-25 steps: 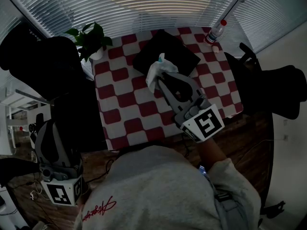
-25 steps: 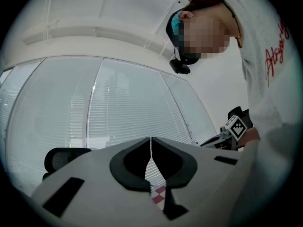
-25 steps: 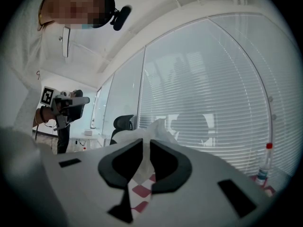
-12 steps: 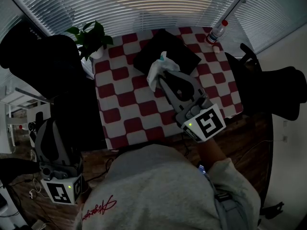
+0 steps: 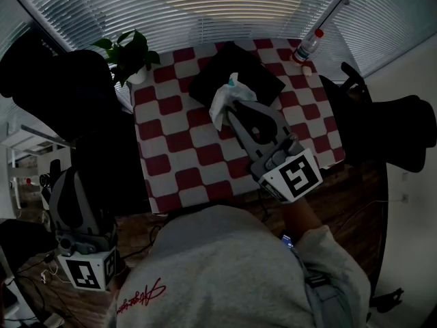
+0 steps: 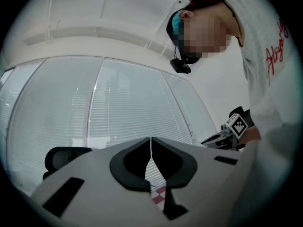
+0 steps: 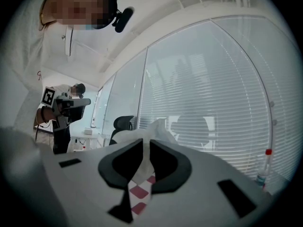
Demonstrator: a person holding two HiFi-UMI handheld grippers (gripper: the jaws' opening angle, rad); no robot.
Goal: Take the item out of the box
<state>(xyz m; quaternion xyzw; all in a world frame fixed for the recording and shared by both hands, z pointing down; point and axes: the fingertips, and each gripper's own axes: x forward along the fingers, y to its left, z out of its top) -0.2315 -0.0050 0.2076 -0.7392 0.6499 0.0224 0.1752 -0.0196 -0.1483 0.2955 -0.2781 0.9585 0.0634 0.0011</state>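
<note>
A black box point(image 5: 258, 76) lies at the far side of the red-and-white checkered table point(image 5: 179, 157). My right gripper point(image 5: 228, 113) hangs over the box's near-left edge, shut on a crumpled white tissue-like item point(image 5: 222, 100) with a pale blue bit on top. In the right gripper view the white item point(image 7: 158, 128) bulges up between and beyond the narrow gap of the right gripper point(image 7: 145, 144). My left gripper point(image 5: 66, 178) is low at the left, off the table; in its own view the left gripper point(image 6: 151, 148) has its jaws together with nothing between them.
A potted plant point(image 5: 128, 53) stands at the table's far left corner and a clear bottle with a red cap point(image 5: 308, 46) at the far right corner. Black chairs point(image 5: 390, 124) flank the table. Window blinds run behind it.
</note>
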